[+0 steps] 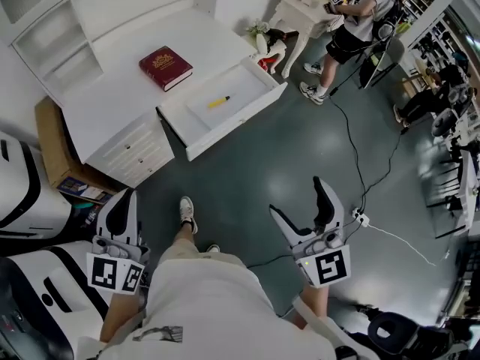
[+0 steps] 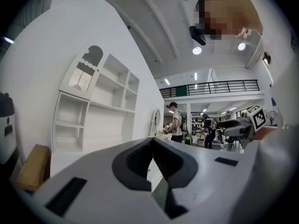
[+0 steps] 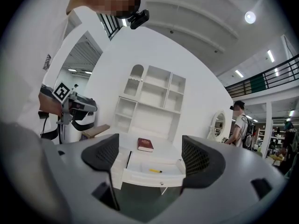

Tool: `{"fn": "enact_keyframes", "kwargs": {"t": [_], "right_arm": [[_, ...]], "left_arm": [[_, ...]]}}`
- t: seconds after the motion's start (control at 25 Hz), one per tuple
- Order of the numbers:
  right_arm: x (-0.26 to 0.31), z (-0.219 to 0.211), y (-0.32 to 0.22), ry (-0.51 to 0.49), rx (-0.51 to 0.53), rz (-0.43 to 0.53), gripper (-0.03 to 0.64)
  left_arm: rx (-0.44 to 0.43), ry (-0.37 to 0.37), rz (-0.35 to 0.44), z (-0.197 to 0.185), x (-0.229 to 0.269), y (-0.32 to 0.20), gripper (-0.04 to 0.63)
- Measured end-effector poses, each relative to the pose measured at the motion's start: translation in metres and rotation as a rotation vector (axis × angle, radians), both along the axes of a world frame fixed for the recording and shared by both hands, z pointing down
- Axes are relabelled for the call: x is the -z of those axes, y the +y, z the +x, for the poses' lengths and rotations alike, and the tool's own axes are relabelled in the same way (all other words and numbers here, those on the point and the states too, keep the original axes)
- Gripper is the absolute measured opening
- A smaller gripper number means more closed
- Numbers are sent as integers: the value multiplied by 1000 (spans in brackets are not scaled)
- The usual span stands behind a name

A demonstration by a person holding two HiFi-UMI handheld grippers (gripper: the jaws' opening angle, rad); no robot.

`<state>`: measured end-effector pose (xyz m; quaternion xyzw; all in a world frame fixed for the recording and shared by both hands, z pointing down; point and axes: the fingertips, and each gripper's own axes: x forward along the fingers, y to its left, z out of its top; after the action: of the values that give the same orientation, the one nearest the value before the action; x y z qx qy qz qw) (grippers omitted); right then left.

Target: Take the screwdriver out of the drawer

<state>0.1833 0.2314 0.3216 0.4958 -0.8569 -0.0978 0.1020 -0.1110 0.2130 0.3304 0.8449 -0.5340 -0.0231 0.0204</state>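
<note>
- In the open drawer (image 1: 241, 121), about midway along its white bottom, I see the yellow screwdriver (image 1: 218, 102) lying flat, with nothing touching it.
- The drawer stands pulled out of the white desk (image 1: 112, 107) toward me. A red book (image 1: 165, 67) lies on the desktop just behind the drawer's left end.
- A white shelf unit (image 1: 64, 47) stands further back from the drawer, past the book.
- My right gripper (image 1: 297, 196) hangs well short of the drawer, over the grey floor (image 1: 247, 175). Its jaws are spread wide and there is nothing between them.
- In the right gripper view the drawer sits framed in the gap between the two pads. The screwdriver shows in it as a small yellow streak, well apart from the pads.
- My left gripper (image 1: 124, 202) is also well back from the drawer, off to its left in the head view. The left gripper view shows its jaws closed together with nothing in them.
- My shoe (image 1: 187, 210) is on the floor between the two grippers, on the near side of the drawer.
- A cardboard box (image 1: 49, 137) stands against the desk, left of the drawer.
- Another person (image 1: 360, 17) stands well beyond the drawer's right end.
</note>
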Motion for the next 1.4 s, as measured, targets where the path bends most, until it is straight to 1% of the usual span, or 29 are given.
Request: {"fn": "enact_keyframes", "kwargs": {"t": [0.08, 0.28, 0.4, 0.56, 0.72, 0.92, 1.04, 1.16, 1.28, 1.4], "right_arm": [[1, -2, -21, 4, -2, -6, 411], [11, -8, -93, 20, -37, -7, 411], [16, -19, -136, 38, -51, -19, 411], [14, -37, -191, 75, -77, -45, 411], [4, -51, -232, 102, -91, -85, 411], [-8, -57, -265, 118, -113, -116, 411], [-9, -47, -272, 110, -133, -142, 411], [-13, -34, -277, 123, -138, -165, 411], [-17, -23, -291, 136, -111, -162, 411], [-19, -12, -311, 140, -44, -150, 410]], "left_arm": [[-20, 9, 1, 5, 1, -27, 17], [-74, 28, 45, 10, 21, -114, 17], [-100, 38, 45, 3, 25, -167, 17], [-117, 64, 37, -14, 21, -236, 17], [-133, 86, 19, -27, 11, -284, 17], [-163, 93, -32, -26, -12, -325, 17], [-186, 93, -65, -14, -16, -339, 17], [-207, 86, -77, 2, -16, -347, 17], [-195, 89, -77, 17, -17, -354, 17], [-148, 87, -63, 29, -15, -362, 17]]}}
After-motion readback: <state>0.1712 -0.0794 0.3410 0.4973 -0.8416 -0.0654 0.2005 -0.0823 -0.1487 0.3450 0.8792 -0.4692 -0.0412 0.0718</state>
